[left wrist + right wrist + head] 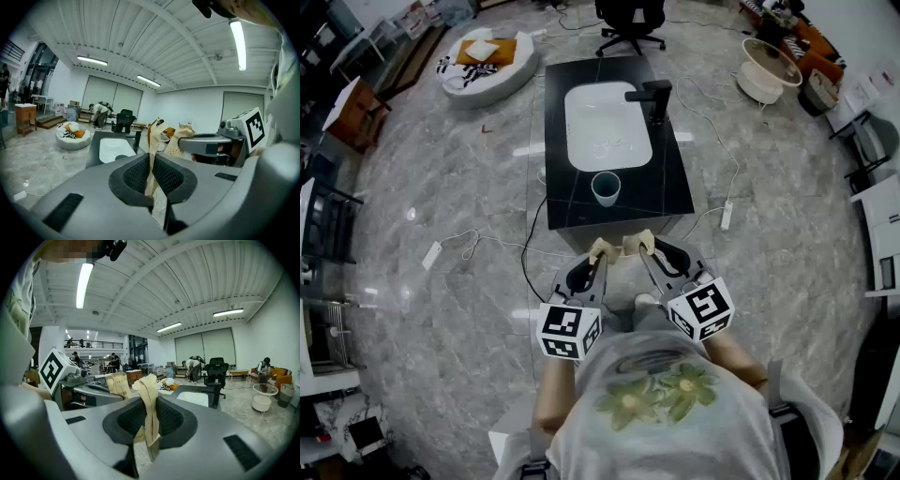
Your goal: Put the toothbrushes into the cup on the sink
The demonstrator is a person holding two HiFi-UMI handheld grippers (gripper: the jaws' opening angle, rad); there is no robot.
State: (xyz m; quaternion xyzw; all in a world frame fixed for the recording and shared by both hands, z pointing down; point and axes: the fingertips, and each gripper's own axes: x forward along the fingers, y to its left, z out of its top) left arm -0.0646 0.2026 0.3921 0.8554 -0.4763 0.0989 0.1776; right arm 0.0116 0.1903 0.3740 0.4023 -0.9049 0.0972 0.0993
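Left gripper (596,265) was clamped on a paper-wrapped toothbrush (155,135), jaws nearly together. Judged light and thin, with a stiff core. The wrapper looked soft and probably slippery, so a mid-handle pinch seemed safest. Cup (606,188) sat at the near edge of the sink counter (572,211), ahead of both tools. Right gripper (649,262) pinched a second wrapped toothbrush (148,394), jaws slightly wider.

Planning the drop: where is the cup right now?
In the head view, near the centre, the cup stands on the black counter, just on the person's side of the white basin.
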